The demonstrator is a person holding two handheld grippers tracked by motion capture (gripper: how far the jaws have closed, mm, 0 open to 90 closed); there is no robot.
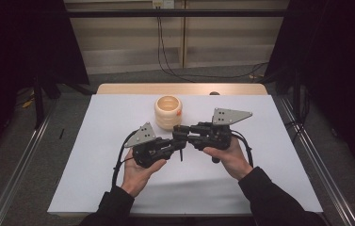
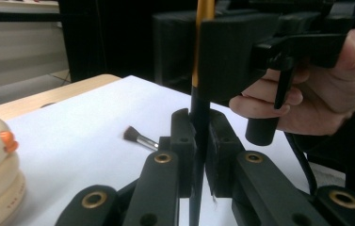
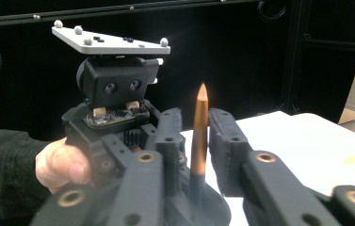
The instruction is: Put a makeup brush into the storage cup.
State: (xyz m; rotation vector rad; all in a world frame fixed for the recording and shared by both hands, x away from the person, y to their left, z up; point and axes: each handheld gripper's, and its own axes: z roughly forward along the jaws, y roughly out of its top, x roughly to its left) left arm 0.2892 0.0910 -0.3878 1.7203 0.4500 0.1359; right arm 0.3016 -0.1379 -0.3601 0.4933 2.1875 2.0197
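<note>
- Table point(image 1: 95, 188) covered in white, seen from above, with two forearms in dark sleeves entering from the near edge.
- A black two-jaw gripper is held in each hand, and the two grippers are brought nose to nose near the middle of the table.
- The left gripper point(image 1: 181, 141) is pointed right; the right gripper point(image 1: 184, 131) is pointed left, each topped by a grey three-cornered plate.
- A slim makeup brush point(image 2: 198, 117), with a dark lower handle and a gold-orange tapered end, is held between them, off the table.
- In the left gripper view, the left jaws are pressed tight on the dark part of the handle, which stands upright between the pads; a second small brush point(image 2: 137, 137) is seen lying on the white surface beyond.
- In the right gripper view, the gold end is seen rising between the right jaws, with a narrow gap visible on each side; the pads are parted slightly and are not clamped on it.
- A cream-coloured ribbed round container point(image 1: 168, 112), open at the top, is placed just beyond the grippers, on the far side of the table's middle.
</note>
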